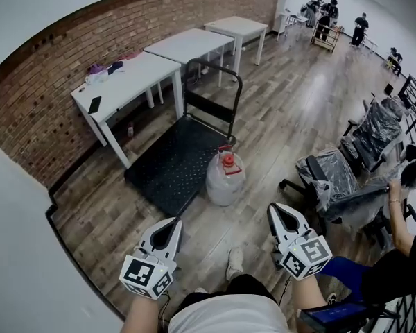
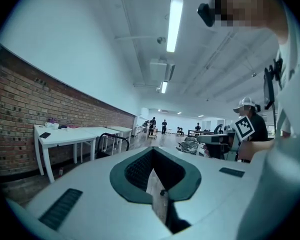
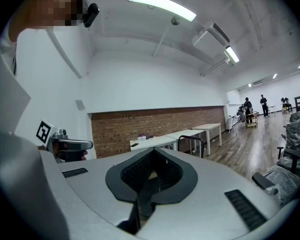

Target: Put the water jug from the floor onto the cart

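Observation:
The water jug (image 1: 225, 180), translucent with a red cap, stands upright on the wooden floor, touching the near right corner of the cart. The cart (image 1: 168, 172) is a low black platform with a black push handle (image 1: 215, 66) at its far end. My left gripper (image 1: 172, 225) is held low, short of the jug and to its left, jaws shut with nothing between them. Level with it, my right gripper (image 1: 276, 211) is to the jug's right, also shut and empty. In both gripper views the jaws (image 2: 153, 154) (image 3: 153, 155) point level into the room; the jug is hidden there.
White tables (image 1: 128, 82) line the brick wall behind the cart. Plastic-wrapped office chairs (image 1: 333, 175) stand to the right, with a seated person (image 1: 402, 255) beside them. Several people stand at the far end of the room (image 1: 326, 16).

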The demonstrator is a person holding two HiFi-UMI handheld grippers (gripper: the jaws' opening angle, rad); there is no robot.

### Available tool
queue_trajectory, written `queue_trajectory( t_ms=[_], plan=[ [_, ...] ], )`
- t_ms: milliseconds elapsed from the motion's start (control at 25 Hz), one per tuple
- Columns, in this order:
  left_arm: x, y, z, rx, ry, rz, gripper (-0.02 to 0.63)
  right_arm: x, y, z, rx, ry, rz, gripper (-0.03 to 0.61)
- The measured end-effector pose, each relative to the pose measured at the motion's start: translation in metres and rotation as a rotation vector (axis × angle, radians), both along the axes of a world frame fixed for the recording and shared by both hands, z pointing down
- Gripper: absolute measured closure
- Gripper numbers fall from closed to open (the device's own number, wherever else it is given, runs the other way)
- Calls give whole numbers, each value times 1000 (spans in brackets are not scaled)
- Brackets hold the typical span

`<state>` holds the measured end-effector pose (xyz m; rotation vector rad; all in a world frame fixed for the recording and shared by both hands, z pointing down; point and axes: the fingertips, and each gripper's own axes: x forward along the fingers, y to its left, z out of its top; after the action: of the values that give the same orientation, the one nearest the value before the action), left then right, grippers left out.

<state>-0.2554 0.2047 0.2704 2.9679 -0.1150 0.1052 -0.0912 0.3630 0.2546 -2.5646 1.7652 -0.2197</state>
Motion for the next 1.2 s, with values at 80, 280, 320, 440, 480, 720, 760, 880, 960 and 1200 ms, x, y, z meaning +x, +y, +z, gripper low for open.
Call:
queue_trajectory(
  t_ms=[80,280,320,440,480,720,760,880,960,1200],
  plan=[
    [17,-10,1,-1,-3,-12,620,20,-11,3,6,-4,-11,577],
    [78,-32,6,-27,-19,-37,620,81,-36,6,6,0,-35,577],
    [91,-33,6,-28,-26,-38,620,93,-40,6,4,-3,-37,577],
    [127,-35,7,-27,-45,-46,620,131,-46,11,-2,-20,-46,577],
    [138,-36,6,-29,-51,-50,620,144,-48,12,-3,-30,-49,577],
    [190,-44,6,-38,-60,-79,620,204,-59,22,-14,-66,-71,577],
    [196,-47,8,-39,-65,-82,620,210,-62,25,-16,-72,-73,577],
    [209,-56,15,-39,-84,-87,620,224,-72,34,-27,-84,-76,577],
    [217,-65,19,-47,-90,-95,620,234,-80,38,-37,-92,-78,577],
    [241,-109,26,-66,-85,-77,620,255,-120,48,-63,-110,-58,577]
  ],
)
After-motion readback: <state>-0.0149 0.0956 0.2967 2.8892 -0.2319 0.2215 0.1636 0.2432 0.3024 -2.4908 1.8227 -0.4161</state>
